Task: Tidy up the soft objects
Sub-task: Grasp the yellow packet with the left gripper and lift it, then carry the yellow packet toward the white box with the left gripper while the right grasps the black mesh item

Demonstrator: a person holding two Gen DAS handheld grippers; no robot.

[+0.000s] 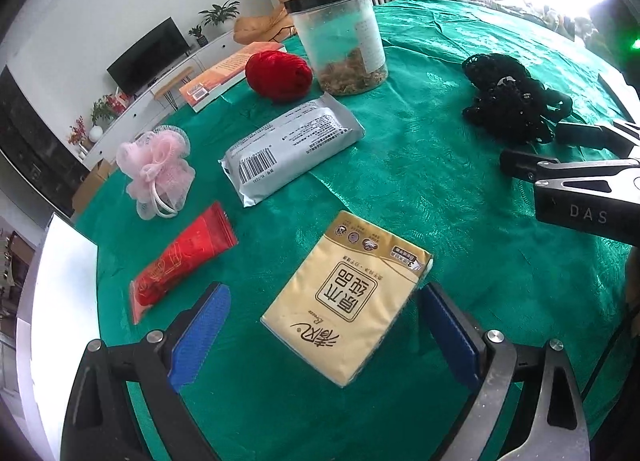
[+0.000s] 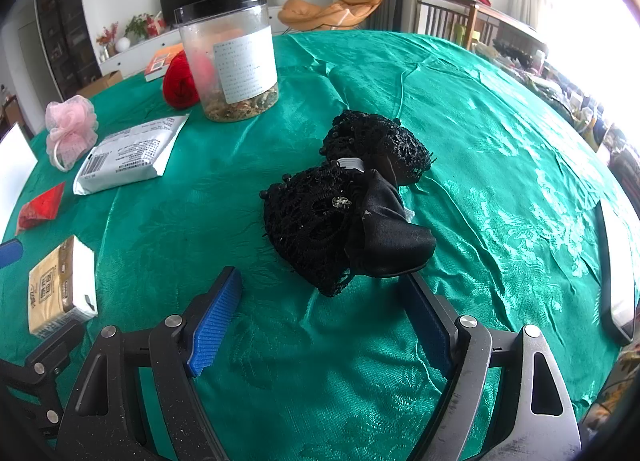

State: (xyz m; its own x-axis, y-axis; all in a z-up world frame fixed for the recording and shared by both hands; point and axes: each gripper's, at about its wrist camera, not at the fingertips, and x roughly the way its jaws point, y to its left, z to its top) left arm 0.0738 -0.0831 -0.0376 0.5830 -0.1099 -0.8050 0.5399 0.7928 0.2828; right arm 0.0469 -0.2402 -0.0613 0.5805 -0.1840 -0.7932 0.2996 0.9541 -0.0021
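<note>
Inside, the clear jar holds only a low layer of dried bits.

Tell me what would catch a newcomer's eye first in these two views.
The bright green tablecloth fills both views. The yellow tissue pack lies between the open blue pads of the left hand-held gripper. A black lace bundle lies just ahead of the open right hand-held gripper, with a clear jar behind.
</note>
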